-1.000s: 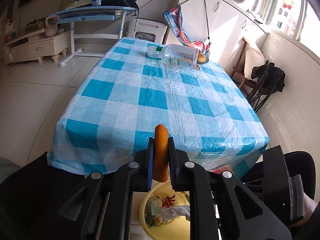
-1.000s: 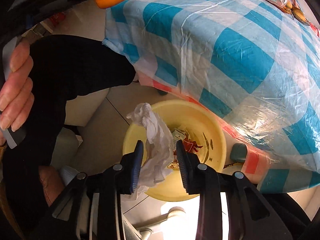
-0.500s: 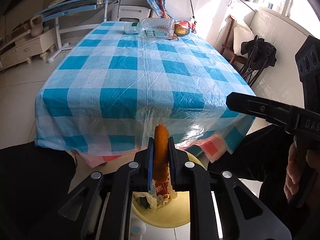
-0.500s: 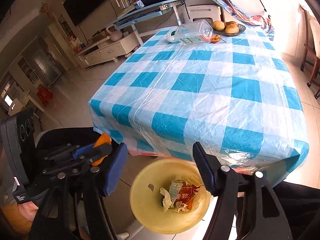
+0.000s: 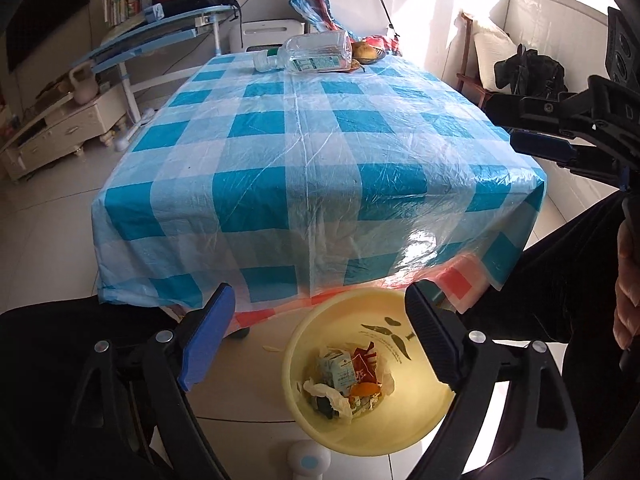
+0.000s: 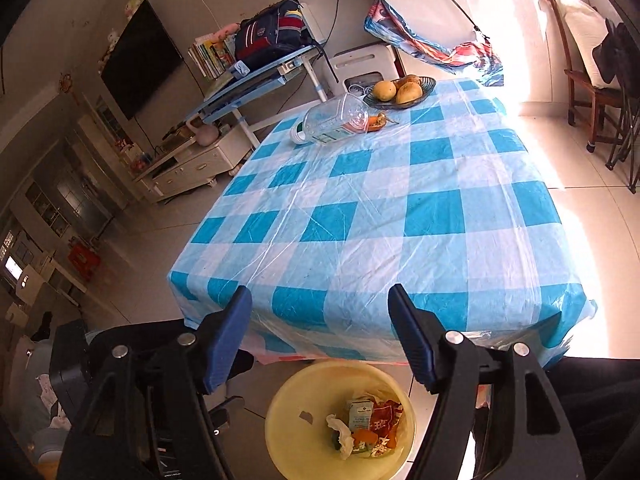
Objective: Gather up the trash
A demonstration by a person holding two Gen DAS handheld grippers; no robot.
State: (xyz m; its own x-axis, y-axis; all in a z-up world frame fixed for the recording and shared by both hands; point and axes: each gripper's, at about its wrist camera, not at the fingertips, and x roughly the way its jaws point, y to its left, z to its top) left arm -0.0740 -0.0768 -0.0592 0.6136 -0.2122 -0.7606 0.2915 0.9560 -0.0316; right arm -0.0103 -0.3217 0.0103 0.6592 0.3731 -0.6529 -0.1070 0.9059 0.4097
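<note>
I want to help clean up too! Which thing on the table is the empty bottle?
Look at the table with the blue-and-white checked cloth, at its far end near the dark fruit bowl. The clear plastic bottle lies on its side just in front of that bowl. It is see-through with a green-and-white label, unlike the yellow fruit beside it.

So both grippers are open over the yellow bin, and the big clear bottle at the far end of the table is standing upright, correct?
Not quite. The clear bottle lies on its side beside the fruit bowl, as the right wrist view shows. Otherwise yes: the left gripper and right gripper are open over the yellow bin.
</note>
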